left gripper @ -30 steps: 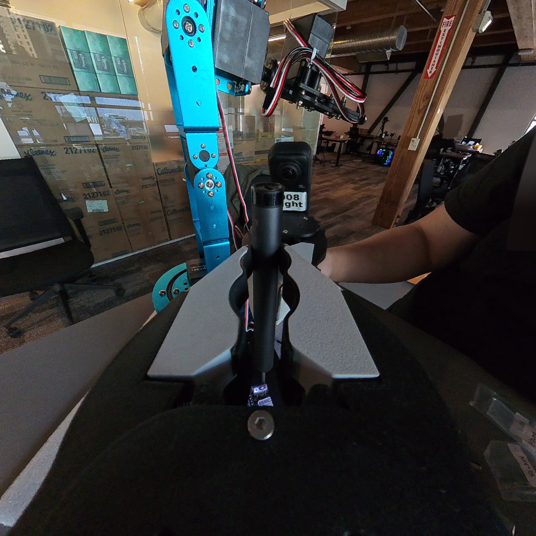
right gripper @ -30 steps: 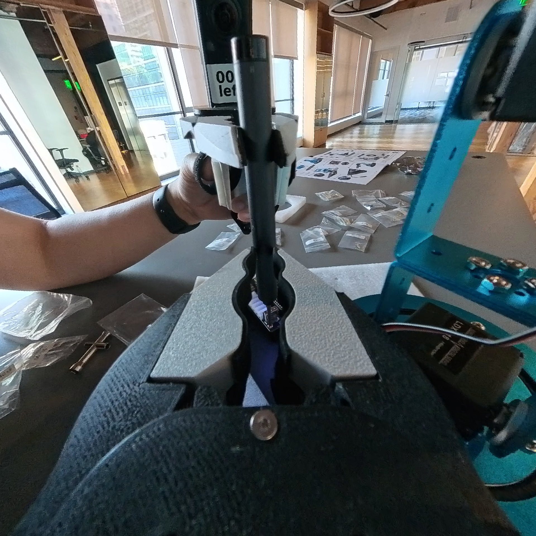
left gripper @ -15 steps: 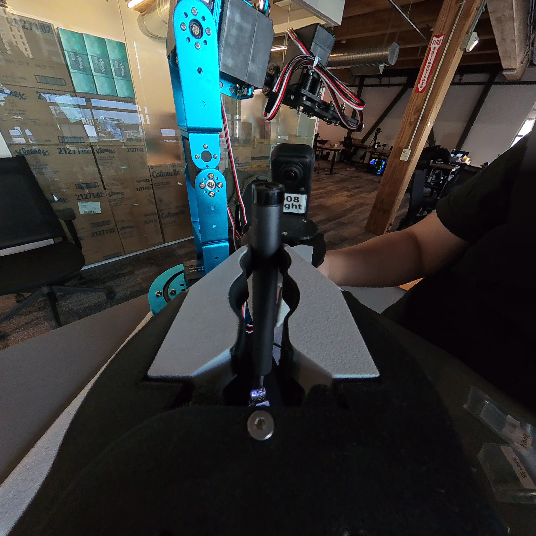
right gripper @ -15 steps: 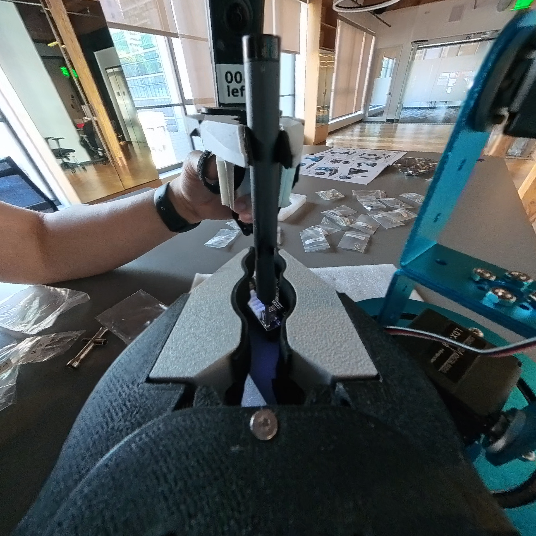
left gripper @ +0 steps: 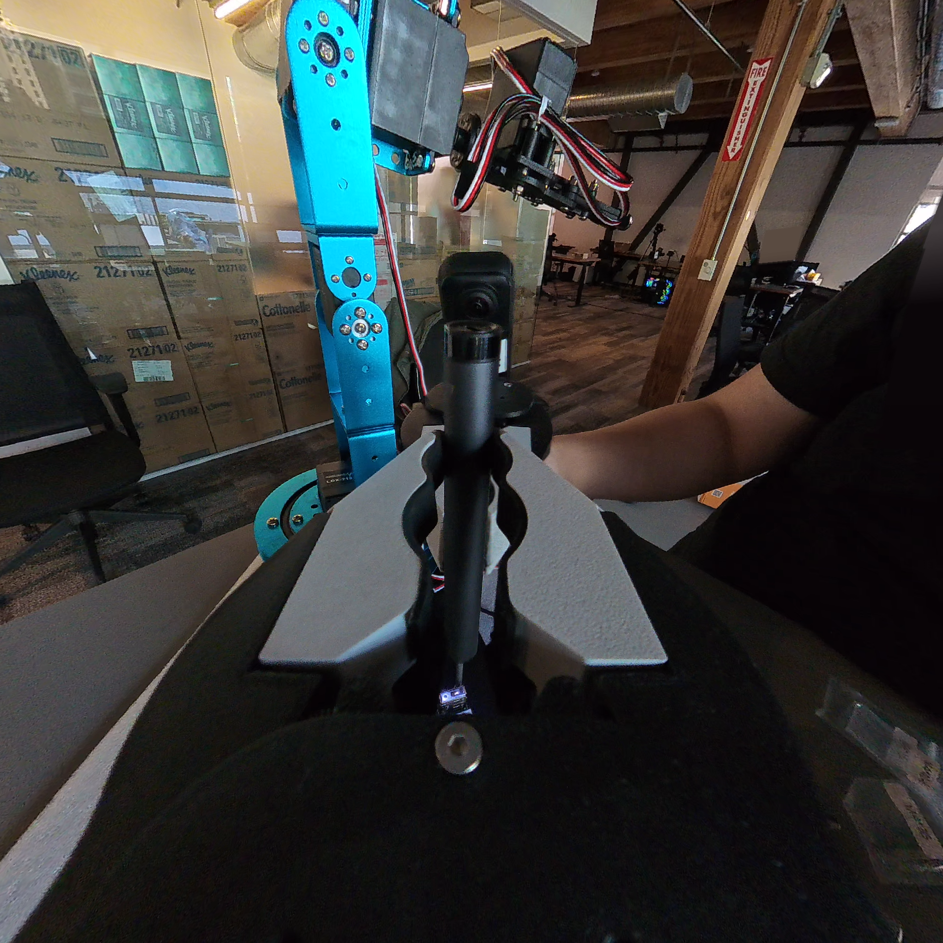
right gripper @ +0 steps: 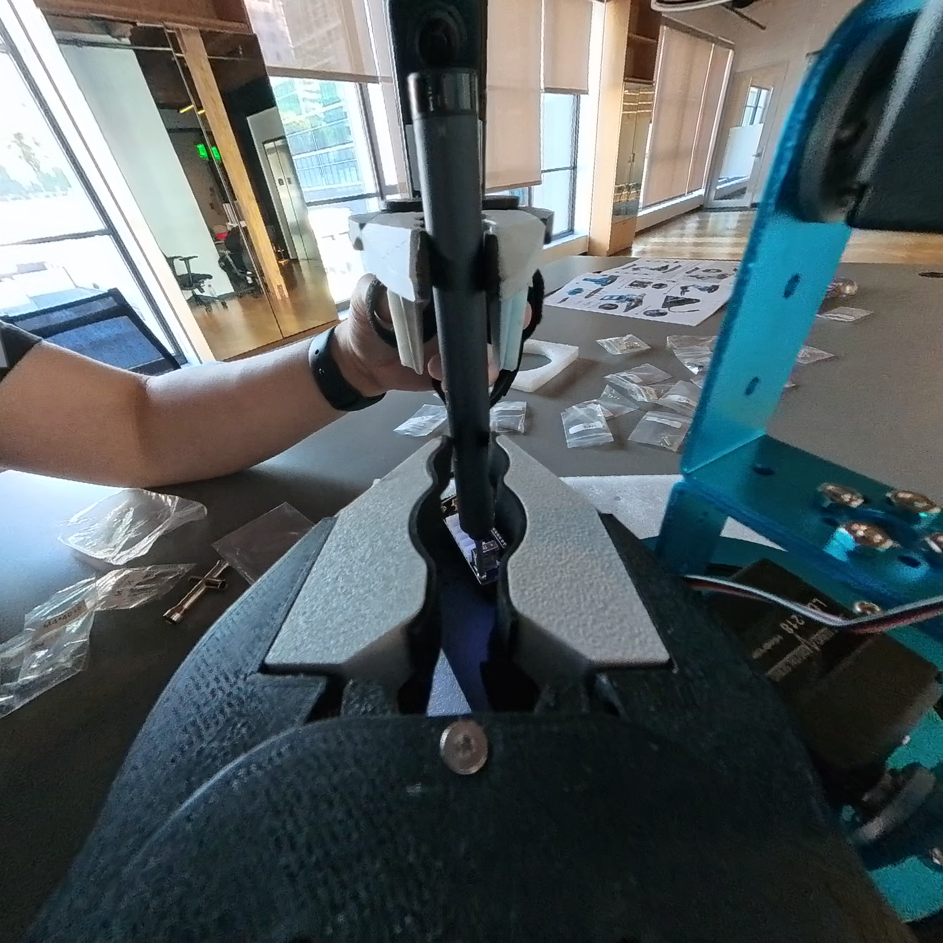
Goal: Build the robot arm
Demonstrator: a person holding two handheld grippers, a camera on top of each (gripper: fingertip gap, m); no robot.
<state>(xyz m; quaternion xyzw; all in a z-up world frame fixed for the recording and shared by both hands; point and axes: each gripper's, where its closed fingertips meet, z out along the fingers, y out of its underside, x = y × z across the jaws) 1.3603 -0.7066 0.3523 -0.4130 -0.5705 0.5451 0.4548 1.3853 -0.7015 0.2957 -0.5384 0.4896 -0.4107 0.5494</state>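
My left gripper (left gripper: 464, 449) is shut on a dark cylindrical screwdriver (left gripper: 467, 510) that stands upright between its grey fingers. The tool's thin tip rests on a small lit circuit board (left gripper: 453, 698). In the right wrist view, my right gripper (right gripper: 469, 454) is shut on that small blue circuit board (right gripper: 485, 553). The screwdriver (right gripper: 454, 316) comes down onto the board from the left gripper (right gripper: 454, 286), which a hand holds opposite. The right gripper (left gripper: 479, 408) shows just behind the tool in the left wrist view.
A blue metal robot arm (left gripper: 337, 204) with black servos and red-white-black wires stands close by, and it also shows in the right wrist view (right gripper: 765, 331). Several small plastic parts bags (right gripper: 638, 408), a printed sheet (right gripper: 643, 291), a cross wrench (right gripper: 199, 597) and white foam lie on the grey table (right gripper: 306, 469). Tip to tip, the grippers are about 6 cm apart. The cross wrench (right gripper: 199, 597) sits 20 cm or so from the ends of my right fingers.
Both grippers keep their holds. The views have shifted only slightly, and the screwdriver's top now covers the front of the right gripper's camera in the left wrist view.
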